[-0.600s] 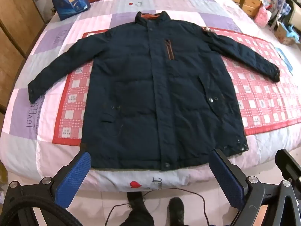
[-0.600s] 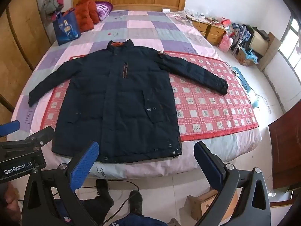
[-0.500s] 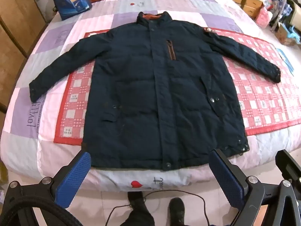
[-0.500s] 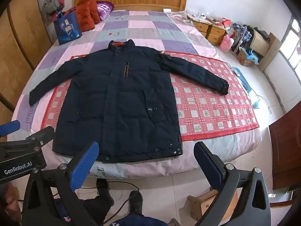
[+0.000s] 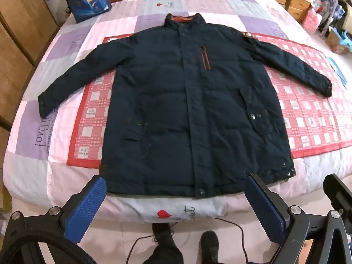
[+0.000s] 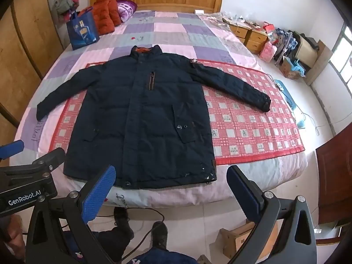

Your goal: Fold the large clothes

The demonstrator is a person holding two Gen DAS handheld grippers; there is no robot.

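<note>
A large dark navy jacket [image 5: 187, 110] lies flat and face up on the bed, zipped, collar at the far side, both sleeves spread out to the sides. It also shows in the right wrist view [image 6: 140, 121]. Its hem lies near the bed's front edge. My left gripper [image 5: 176, 200] is open and empty, held just in front of the hem. My right gripper [image 6: 171, 189] is open and empty, in front of the hem's right half. Neither touches the jacket.
A red checked mat [image 5: 319, 114] lies under the jacket on a purple and pink quilt [image 5: 33, 136]. A blue bag [image 6: 82, 32] and orange clothes [image 6: 105, 15] sit near the headboard. Wooden wardrobe [image 6: 19, 50] at left, cluttered nightstands [image 6: 248, 35] at right. The person's feet and a cable [image 5: 167, 235] are below.
Both grippers have moved a little forward toward the bed, so the jacket sits slightly lower in the views. The jacket has not moved.
</note>
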